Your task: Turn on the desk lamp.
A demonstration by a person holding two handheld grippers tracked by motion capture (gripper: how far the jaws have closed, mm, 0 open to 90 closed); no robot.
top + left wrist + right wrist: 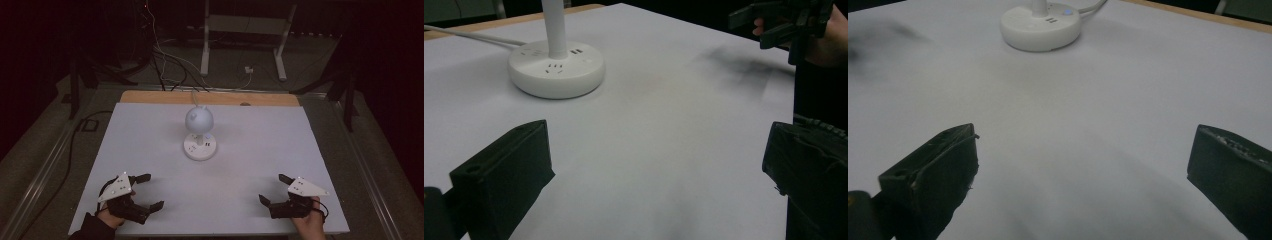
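Here is the table point(150, 150), a pale sheet over a wooden top whose far edge shows as a bare strip, the room around it dark. Standing near the middle, a little toward the far side, is a white lamp point(199, 120): a round head on a short stalk above a flat round base point(200, 146). The left gripper view brings that base point(556, 68) in close, with socket holes and slots on its top face and the white stalk rising out of frame. A white cord point(469, 36) runs off from it toward the far edge. In the right gripper view a small blue light glows on the base point(1040, 22).

Down at the near left corner, the left gripper point(151, 190) sits in a hand point(107, 217) just above the sheet, jaws spread wide, nothing between them, a grey plate on top. Its own camera confirms it: two black jaws far apart with bare sheet between.

Over at the near right, the right gripper point(274, 189) mirrors it, held by the other hand point(310, 222), jaws likewise wide apart and empty, pointing inward toward the middle. It shows again in the top right corner of the left gripper view point(751, 29).

Both grippers are well apart from the lamp and from each other. Beyond the table, cables trail across the floor past the white legs of a stand point(205, 45).
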